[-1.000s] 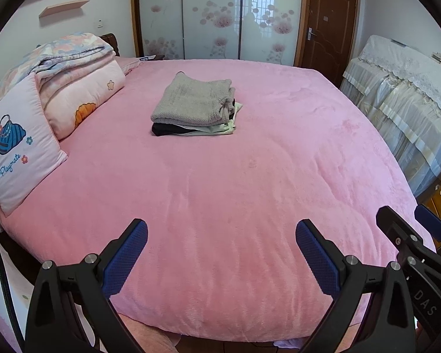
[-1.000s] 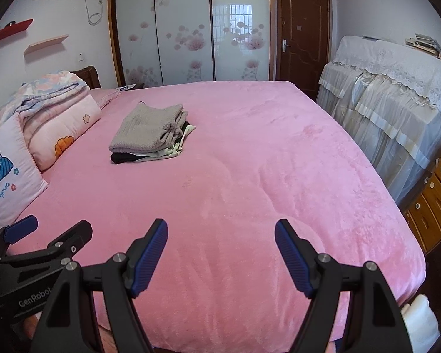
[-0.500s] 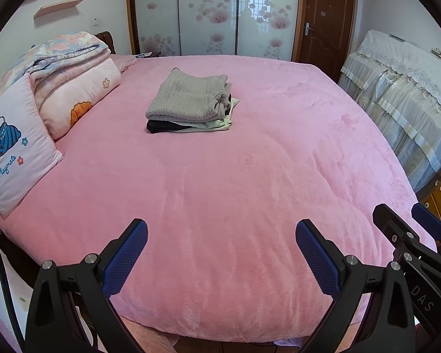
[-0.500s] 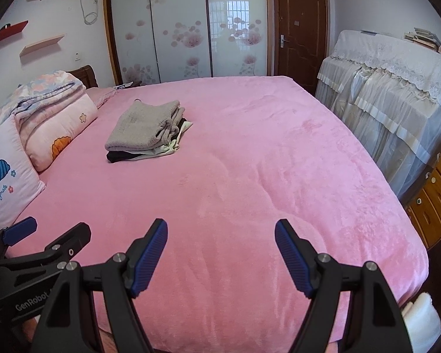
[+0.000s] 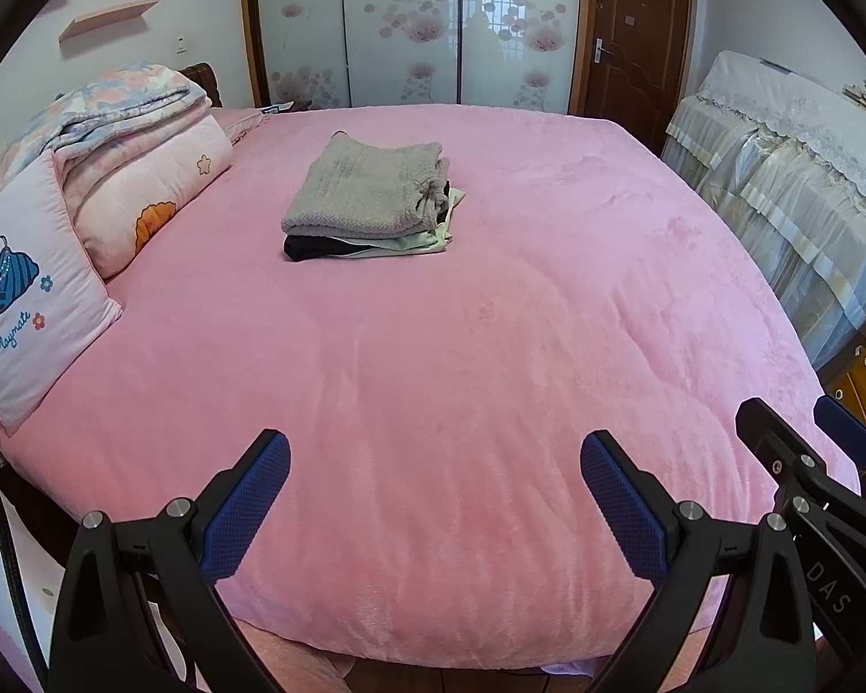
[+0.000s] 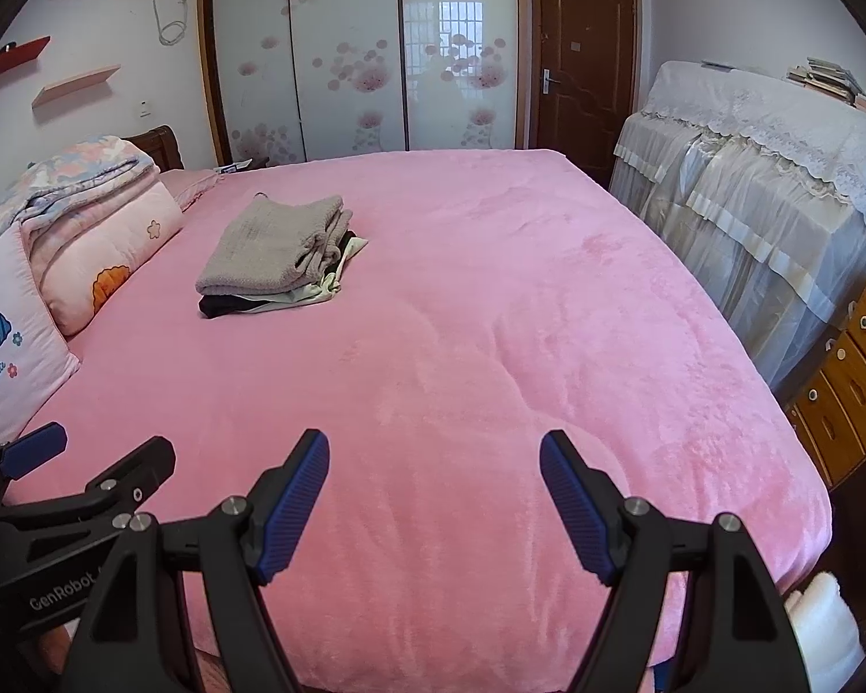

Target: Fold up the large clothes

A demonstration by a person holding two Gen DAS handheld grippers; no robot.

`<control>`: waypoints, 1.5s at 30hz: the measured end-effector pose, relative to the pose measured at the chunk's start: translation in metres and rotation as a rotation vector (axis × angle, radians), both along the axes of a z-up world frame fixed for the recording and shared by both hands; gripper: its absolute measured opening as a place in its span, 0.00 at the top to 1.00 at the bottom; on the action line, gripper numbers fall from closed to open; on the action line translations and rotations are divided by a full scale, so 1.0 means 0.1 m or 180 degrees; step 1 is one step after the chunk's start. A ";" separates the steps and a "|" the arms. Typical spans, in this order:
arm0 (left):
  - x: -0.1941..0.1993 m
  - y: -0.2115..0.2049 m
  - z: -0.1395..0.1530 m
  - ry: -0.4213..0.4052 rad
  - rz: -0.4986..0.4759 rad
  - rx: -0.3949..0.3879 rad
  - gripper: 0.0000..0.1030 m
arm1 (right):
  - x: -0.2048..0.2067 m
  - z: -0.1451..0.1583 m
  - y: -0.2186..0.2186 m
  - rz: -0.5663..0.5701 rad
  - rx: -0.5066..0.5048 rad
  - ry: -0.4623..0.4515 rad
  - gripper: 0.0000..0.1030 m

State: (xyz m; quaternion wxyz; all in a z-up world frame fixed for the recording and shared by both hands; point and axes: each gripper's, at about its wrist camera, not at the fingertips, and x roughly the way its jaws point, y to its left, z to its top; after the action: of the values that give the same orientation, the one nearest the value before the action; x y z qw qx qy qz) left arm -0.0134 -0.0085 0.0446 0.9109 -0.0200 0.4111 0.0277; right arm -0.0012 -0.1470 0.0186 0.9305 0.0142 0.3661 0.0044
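- clothes: folded stack (image 5: 369, 208) sits on pink bed (image 5: 462, 375), w/ grey knit on top, black & pale items under; stack is towards the far side of bed, just beside the pillows (image 5: 144, 196).
- left gripper (image 5: 433, 496) & right gripper (image 6: 433, 496) hover over near edge of bed, well apart from stack; jaws of both spread wide, holding nothing.
- step, prob: stack looks done; no unfolded garment in view, so next move calls for fetching one.
- readable text: "playmate" on cushion (image 5: 23, 312); "genrobot" & "das" on gripper bodies.
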 end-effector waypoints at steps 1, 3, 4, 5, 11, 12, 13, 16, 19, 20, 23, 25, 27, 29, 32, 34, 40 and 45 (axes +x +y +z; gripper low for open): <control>0.00 0.00 0.00 -0.0003 -0.0002 0.0004 0.03 | 0.00 0.00 0.00 -0.0003 0.0000 0.0001 0.26; 0.00 0.00 0.01 -0.0014 -0.0001 0.0017 0.03 | 0.00 0.00 -0.01 0.0001 -0.0002 0.0000 0.26; 0.00 0.00 0.01 -0.0016 -0.0003 0.0021 0.03 | 0.00 0.00 -0.01 -0.0004 -0.0003 0.0003 0.26; 0.01 0.00 0.01 -0.0014 -0.0002 0.0022 0.03 | 0.00 0.00 -0.01 -0.0009 -0.0002 0.0003 0.26; 0.00 0.00 0.01 -0.0022 0.0001 0.0024 0.03 | -0.03 0.02 -0.02 -0.0034 -0.0028 -0.0020 0.26; 0.00 -0.01 0.01 -0.0025 0.0000 0.0024 0.03 | -0.03 0.02 -0.03 -0.0035 -0.0028 -0.0023 0.26; 0.00 -0.01 0.01 -0.0023 -0.0003 0.0026 0.03 | -0.03 0.02 -0.02 -0.0038 -0.0027 -0.0021 0.26; -0.01 -0.02 0.01 -0.0019 -0.0012 0.0019 0.03 | -0.03 0.02 -0.04 -0.0035 -0.0025 -0.0020 0.26; -0.01 -0.02 0.00 -0.0008 -0.0030 0.0018 0.03 | -0.03 0.03 -0.04 -0.0052 -0.0051 -0.0019 0.26; 0.00 -0.01 0.00 -0.0006 -0.0033 0.0018 0.03 | -0.03 0.03 -0.04 -0.0066 -0.0051 -0.0017 0.26; 0.01 -0.01 0.00 -0.0002 -0.0034 0.0013 0.03 | -0.04 0.03 -0.03 -0.0086 -0.0043 -0.0009 0.26; 0.01 0.00 0.00 0.0004 -0.0034 0.0010 0.03 | -0.04 0.02 -0.03 -0.0090 -0.0042 -0.0008 0.26; 0.01 0.01 -0.01 0.0010 -0.0031 0.0010 0.03 | -0.03 0.02 -0.03 -0.0083 -0.0058 -0.0004 0.26; 0.02 0.01 -0.02 0.0022 -0.0031 -0.0001 0.03 | -0.04 0.02 -0.03 -0.0087 -0.0050 -0.0009 0.26; 0.02 0.02 -0.02 0.0028 -0.0028 -0.0012 0.03 | -0.04 0.02 -0.03 -0.0088 -0.0043 -0.0007 0.26; 0.02 0.02 -0.03 0.0033 -0.0030 -0.0009 0.03 | -0.03 0.02 -0.03 -0.0087 -0.0055 -0.0009 0.26; 0.02 0.02 -0.05 0.0061 -0.0032 -0.0023 0.03 | -0.03 0.01 -0.03 -0.0092 -0.0064 -0.0003 0.26; 0.03 0.01 -0.06 0.0050 -0.0034 0.0009 0.03 | -0.04 -0.02 -0.04 -0.0098 -0.0067 0.0005 0.26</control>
State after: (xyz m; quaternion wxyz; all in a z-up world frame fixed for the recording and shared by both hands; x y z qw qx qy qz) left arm -0.0100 -0.0072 0.0389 0.9078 -0.0164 0.4184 0.0235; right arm -0.0051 -0.1512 0.0168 0.9302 0.0101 0.3666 -0.0138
